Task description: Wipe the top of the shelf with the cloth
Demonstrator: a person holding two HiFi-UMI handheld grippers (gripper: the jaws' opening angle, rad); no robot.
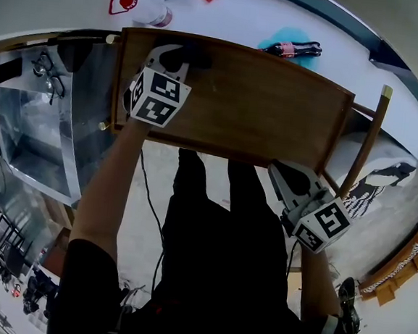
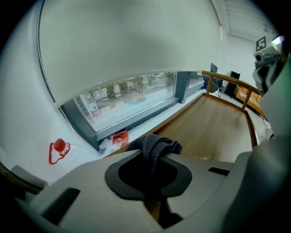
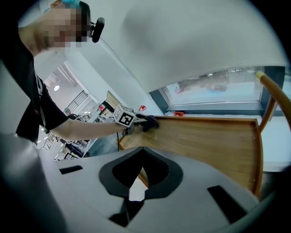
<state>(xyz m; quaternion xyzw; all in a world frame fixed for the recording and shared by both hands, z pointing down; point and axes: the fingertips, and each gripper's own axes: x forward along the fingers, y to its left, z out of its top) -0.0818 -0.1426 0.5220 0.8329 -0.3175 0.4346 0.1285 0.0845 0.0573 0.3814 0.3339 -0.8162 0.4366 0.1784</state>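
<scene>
The shelf top (image 1: 258, 101) is a brown wooden board with a raised rim. My left gripper (image 1: 176, 56) rests at its far left corner and is shut on a dark cloth (image 1: 195, 54). In the left gripper view the cloth (image 2: 157, 146) bunches up between the jaws, with the wooden top (image 2: 213, 120) stretching away behind it. My right gripper (image 1: 284, 175) hovers at the shelf's near right edge, shut with nothing in it. From the right gripper view (image 3: 142, 150) I see the left gripper (image 3: 129, 120) and the cloth (image 3: 149, 122) across the board (image 3: 213, 141).
A dark bottle (image 1: 296, 49) on a blue patch, a red plastic item (image 1: 123, 2) and a clear bag (image 1: 153, 11) lie on the white ledge beyond the shelf. A metal cabinet (image 1: 39, 119) stands at the left. A wooden corner post (image 1: 372, 130) rises at the right.
</scene>
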